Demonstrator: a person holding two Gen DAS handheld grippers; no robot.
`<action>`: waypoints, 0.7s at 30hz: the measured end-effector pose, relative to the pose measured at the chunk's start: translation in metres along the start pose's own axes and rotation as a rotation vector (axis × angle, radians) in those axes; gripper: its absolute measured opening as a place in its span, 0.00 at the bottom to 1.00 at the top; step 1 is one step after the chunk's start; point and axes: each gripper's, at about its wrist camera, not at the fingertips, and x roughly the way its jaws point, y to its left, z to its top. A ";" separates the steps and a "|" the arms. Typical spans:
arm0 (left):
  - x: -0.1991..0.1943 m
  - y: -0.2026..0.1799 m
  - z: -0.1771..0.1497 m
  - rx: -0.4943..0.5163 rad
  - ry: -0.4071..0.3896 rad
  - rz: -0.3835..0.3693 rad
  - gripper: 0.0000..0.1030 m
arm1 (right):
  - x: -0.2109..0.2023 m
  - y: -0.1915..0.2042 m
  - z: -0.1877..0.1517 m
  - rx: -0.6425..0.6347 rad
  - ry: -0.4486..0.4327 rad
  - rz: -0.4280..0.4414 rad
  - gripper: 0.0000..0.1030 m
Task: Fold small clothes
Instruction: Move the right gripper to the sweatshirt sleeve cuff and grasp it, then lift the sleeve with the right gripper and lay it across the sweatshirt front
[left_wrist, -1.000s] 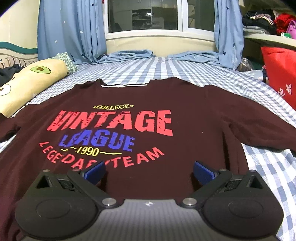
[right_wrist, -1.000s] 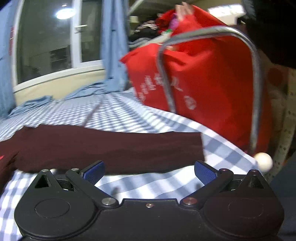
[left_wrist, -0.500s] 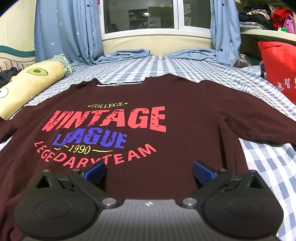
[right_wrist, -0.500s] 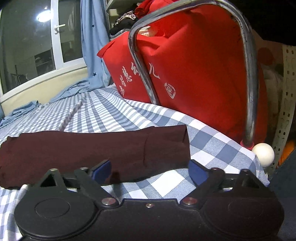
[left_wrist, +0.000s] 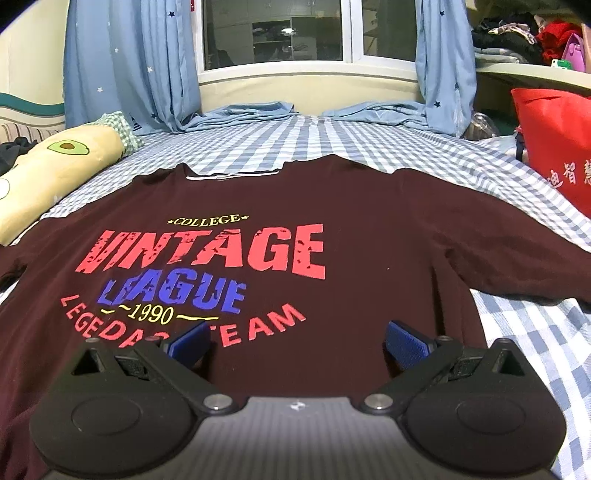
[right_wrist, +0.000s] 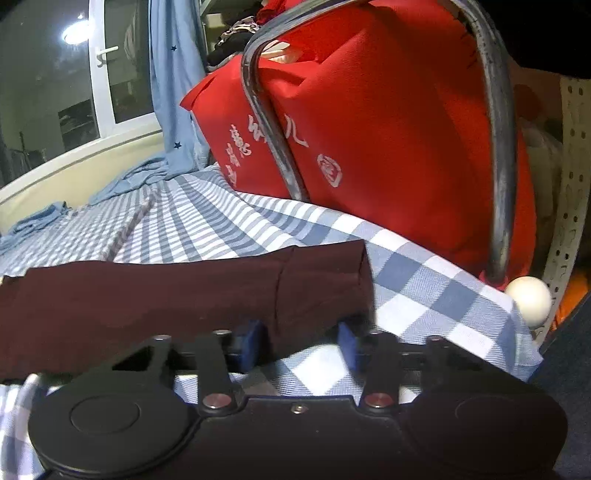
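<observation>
From my remote seat: a checked bed (left_wrist: 369, 147) runs up to a dark window (left_wrist: 273, 33) hung with starred blue curtains (left_wrist: 129, 62). An avocado pillow (left_wrist: 62, 166) lies at its left edge; a red bag (right_wrist: 388, 129) stands behind a metal rail (right_wrist: 498, 166) at its right.

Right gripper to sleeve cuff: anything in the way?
Nothing visible. The right gripper has just been closing with the sleeve cuff edge already between its pads; only checked bedsheet lies underneath.
</observation>
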 end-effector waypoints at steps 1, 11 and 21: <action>0.000 0.001 0.001 -0.001 0.000 -0.006 0.99 | 0.000 0.001 0.000 0.001 -0.002 -0.002 0.35; 0.005 0.009 0.004 -0.002 0.005 -0.025 0.99 | -0.007 0.005 0.010 0.018 -0.077 -0.010 0.06; 0.010 0.025 0.017 -0.036 0.001 -0.061 0.99 | -0.032 0.018 0.037 0.061 -0.177 0.077 0.05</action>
